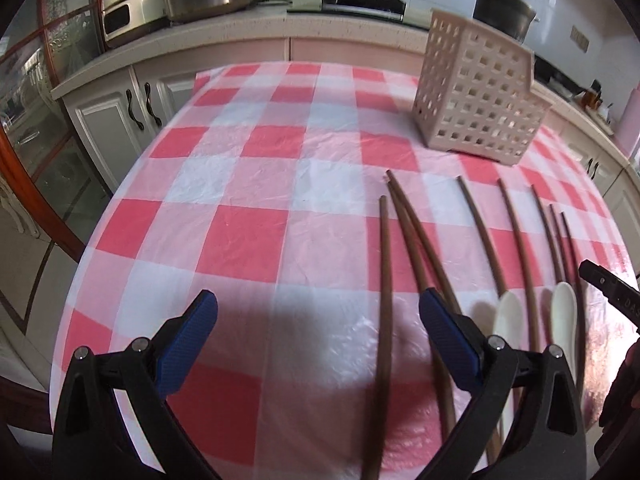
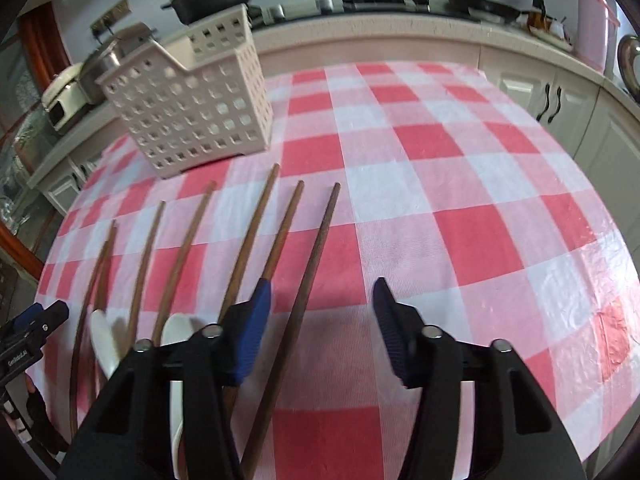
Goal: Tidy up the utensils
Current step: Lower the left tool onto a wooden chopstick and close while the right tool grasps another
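Fingers (image 1: 444, 320) of left gripper (image 1: 316, 324) wide, holding nothing; right gripper (image 2: 322, 312) likewise wide. Below: checked bench (image 1: 248, 184). At far side: perforated caddy (image 1: 476, 92). Nearer: brown chopsticks (image 2: 308, 248) fanned, white spoons (image 1: 508, 320) among them.

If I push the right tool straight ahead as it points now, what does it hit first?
Probably the rightmost chopstick, which already lies between the open right tool fingers and runs forward. Beyond it, only checked tablecloth; the perforated holder sits off left. Height is unclear.
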`<state>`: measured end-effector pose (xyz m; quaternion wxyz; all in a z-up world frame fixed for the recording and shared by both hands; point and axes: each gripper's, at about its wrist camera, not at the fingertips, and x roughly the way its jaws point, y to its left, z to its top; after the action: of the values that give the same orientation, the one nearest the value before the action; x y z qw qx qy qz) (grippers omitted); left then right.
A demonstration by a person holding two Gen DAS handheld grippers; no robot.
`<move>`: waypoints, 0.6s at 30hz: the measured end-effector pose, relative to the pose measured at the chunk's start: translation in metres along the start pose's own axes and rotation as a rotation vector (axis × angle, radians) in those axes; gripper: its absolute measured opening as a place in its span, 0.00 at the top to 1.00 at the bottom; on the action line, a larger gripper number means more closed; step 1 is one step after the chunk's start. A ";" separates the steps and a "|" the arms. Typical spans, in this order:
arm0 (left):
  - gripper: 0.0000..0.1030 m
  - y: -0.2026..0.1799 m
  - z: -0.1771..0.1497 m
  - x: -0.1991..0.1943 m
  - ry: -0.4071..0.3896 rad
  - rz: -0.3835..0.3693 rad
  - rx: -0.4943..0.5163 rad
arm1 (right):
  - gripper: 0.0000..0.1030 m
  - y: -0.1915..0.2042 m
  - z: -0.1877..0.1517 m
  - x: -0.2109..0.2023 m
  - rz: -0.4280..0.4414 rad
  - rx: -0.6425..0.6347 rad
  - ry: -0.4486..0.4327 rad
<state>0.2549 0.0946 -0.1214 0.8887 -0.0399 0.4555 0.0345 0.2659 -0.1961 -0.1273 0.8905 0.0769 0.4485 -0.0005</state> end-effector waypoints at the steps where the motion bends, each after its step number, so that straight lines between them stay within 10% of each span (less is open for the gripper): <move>1: 0.06 -0.001 0.001 0.002 0.006 0.003 0.003 | 0.57 0.001 0.002 0.003 -0.009 -0.003 0.004; 18: 0.36 -0.014 0.009 0.025 0.051 -0.002 0.084 | 0.78 0.013 0.015 0.016 -0.082 -0.110 0.011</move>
<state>0.2787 0.0819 -0.1360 0.8778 -0.0039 0.4789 0.0134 0.2886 -0.1845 -0.1299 0.8900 0.0093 0.4556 -0.0118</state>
